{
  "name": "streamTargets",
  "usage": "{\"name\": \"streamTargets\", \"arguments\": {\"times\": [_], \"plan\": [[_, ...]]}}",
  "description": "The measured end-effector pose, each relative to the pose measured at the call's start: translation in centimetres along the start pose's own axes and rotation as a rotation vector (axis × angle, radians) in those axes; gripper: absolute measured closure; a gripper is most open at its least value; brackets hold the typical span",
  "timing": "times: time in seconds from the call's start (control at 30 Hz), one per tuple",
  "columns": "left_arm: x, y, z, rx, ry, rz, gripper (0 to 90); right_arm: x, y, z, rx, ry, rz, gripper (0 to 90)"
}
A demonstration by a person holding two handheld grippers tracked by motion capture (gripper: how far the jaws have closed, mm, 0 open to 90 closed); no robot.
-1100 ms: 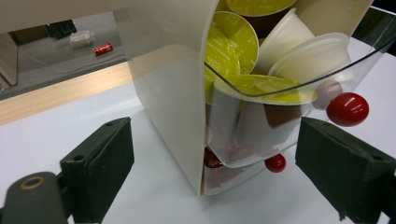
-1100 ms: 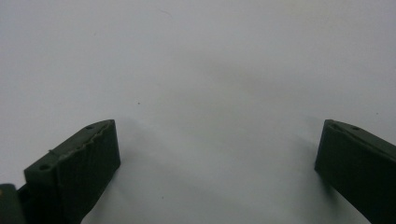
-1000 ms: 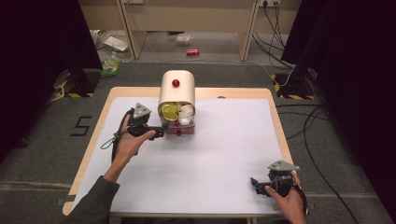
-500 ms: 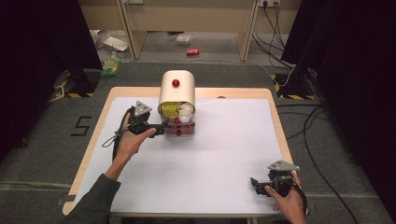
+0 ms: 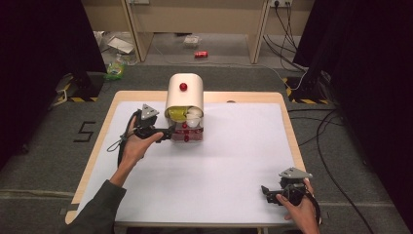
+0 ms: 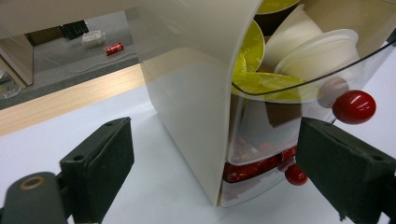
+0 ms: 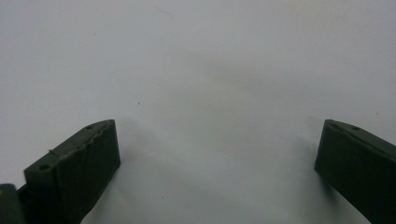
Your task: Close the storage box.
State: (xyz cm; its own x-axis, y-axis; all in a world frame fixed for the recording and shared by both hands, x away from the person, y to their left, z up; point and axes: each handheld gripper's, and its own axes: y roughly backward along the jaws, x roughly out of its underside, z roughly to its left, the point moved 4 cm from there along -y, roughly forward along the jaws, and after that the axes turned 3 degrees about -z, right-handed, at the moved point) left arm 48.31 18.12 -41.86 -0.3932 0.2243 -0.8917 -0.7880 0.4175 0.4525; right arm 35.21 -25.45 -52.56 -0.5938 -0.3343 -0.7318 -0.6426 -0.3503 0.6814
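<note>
Easing closer since a second ago, the left gripper (image 6: 210, 186) spreads its fingers about the near-left corner of the cream capsule box (image 5: 184, 95) far-centre on the counter (image 5: 234, 161), whose light, slippery clear front is probably best taken by its red knob (image 6: 354, 106), while the right gripper (image 5: 272, 192) rests spread near-right.

Grey carpet floor (image 5: 229, 73), black curtains (image 5: 44, 53), wooden cabinet (image 5: 195, 19), red can (image 5: 201, 54)

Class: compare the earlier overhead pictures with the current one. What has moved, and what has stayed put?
The left tongs have edged closer to the cream container, their open jaws now straddling its front corner near the red knob. Nothing has been gripped. The container and the right tongs, open over the white table, have stayed put.
</note>
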Motion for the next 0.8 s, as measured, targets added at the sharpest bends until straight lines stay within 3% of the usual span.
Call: {"name": "streamTargets", "arguments": {"times": [0.23, 0.33, 0.8], "plan": [[0.1, 0.3, -0.3, 0.002, -0.013, 0.004, 16.0, 0.0, 0.0, 0.0, 0.0, 0.0, 0.0, 0.3], [0.2, 0.7, -0.3, 0.031, 0.011, 0.002, 16.0, 0.0, 0.0, 0.0, -0.001, 0.0, 0.0, 0.3], [0.8, 1.6, -0.2, 0.077, 0.05, -0.001, 15.7, 0.0, 0.0, 0.0, -0.001, 0.0, 0.002, 0.3]]}}
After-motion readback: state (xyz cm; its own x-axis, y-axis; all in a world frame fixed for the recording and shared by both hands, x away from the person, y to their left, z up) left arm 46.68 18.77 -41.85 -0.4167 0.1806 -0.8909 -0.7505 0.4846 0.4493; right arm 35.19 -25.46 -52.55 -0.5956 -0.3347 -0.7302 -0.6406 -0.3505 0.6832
